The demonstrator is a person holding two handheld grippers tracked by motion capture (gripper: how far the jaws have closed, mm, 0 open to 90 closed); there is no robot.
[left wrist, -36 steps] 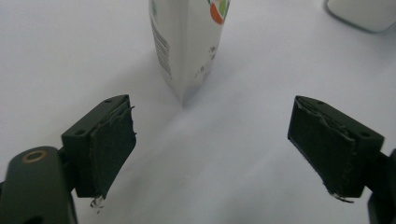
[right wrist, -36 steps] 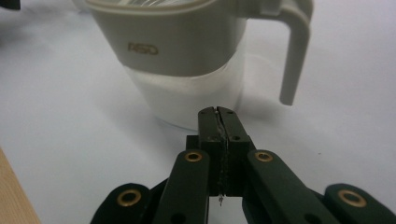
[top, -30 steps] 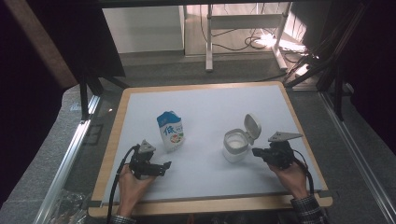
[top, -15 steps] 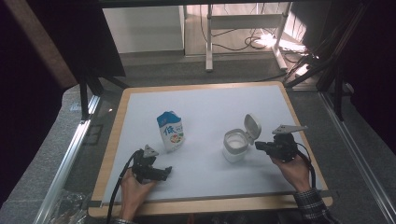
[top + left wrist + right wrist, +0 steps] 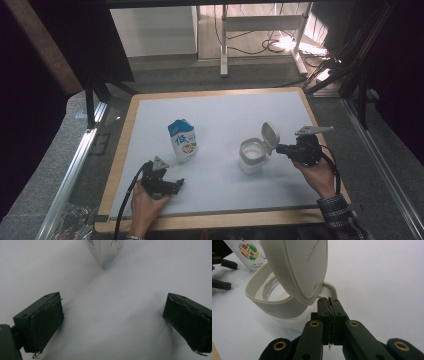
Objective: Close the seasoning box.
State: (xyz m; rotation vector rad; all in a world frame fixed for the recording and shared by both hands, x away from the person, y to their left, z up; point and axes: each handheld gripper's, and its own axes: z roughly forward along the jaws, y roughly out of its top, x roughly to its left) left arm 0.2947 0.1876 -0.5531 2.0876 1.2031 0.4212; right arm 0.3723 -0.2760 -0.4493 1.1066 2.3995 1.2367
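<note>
Your right gripper (image 5: 329,305) is pressed shut at the handle of the white jug (image 5: 251,156); your left gripper (image 5: 112,322) gapes wide over bare tabletop.

The jug stands upright on the white table (image 5: 225,115), right of centre and well apart from the blue-and-white milk carton (image 5: 183,141), which stands left of centre. The jug is a squat, cream-white plastic body with a clear glass rim inside its mouth, and its oval hinged lid (image 5: 297,267) is flipped up and leans back towards your right hand. In the right gripper view your closed jaws meet just at the curved white handle (image 5: 329,291); whether they pinch it you cannot tell. Your left gripper lies low near the table's near edge with nothing between its pads, the carton's foot just ahead of it.
</note>
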